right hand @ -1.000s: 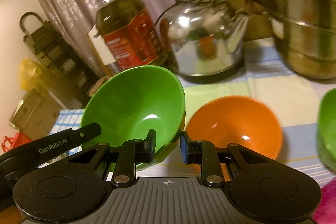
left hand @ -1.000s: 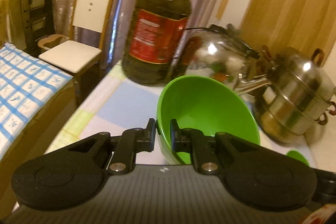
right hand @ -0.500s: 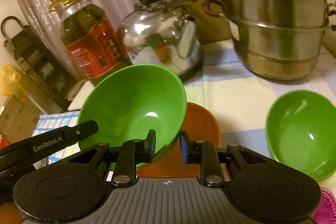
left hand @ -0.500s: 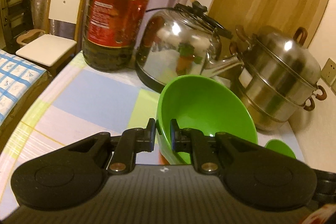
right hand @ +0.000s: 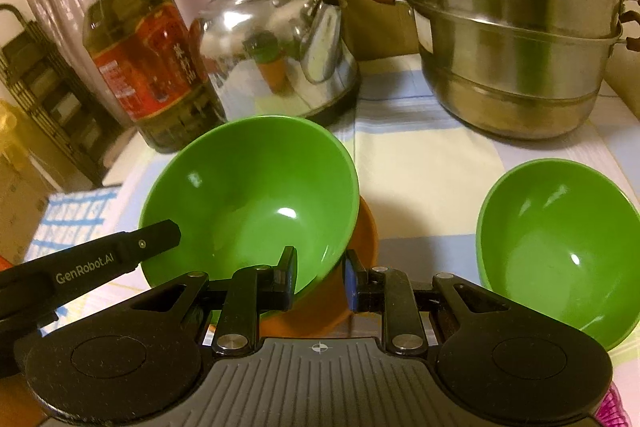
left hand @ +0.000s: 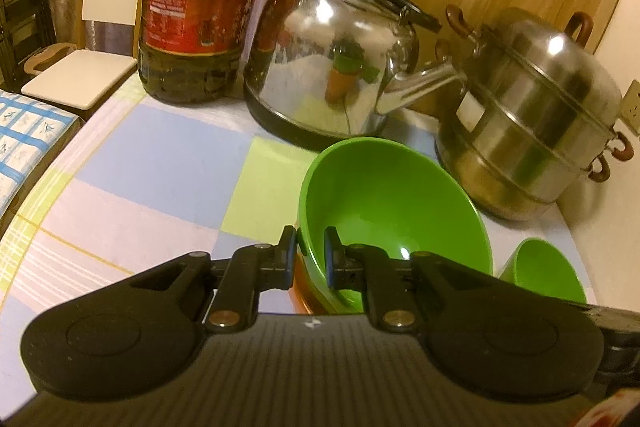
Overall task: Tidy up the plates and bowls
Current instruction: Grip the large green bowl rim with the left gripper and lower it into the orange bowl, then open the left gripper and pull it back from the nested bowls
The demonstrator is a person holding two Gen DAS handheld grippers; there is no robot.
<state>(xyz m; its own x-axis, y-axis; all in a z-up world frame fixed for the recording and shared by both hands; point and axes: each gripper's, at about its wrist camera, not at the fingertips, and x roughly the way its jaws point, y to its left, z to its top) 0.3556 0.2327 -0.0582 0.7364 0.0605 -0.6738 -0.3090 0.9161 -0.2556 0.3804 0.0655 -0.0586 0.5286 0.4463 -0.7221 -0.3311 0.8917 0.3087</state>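
Checked tablecloth: left gripper pinches green bowl rim over orange bowl (partly hidden); right gripper spread, empty.

"GenRobot.AI" on the left hand-held gripper arm.

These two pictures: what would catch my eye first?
A bright green bowl, pinched at its rim by the left tool, sits tilted over an orange bowl in front. Another green bowl rests on the right, and behind stand a shiny kettle and a steel steamer pot.
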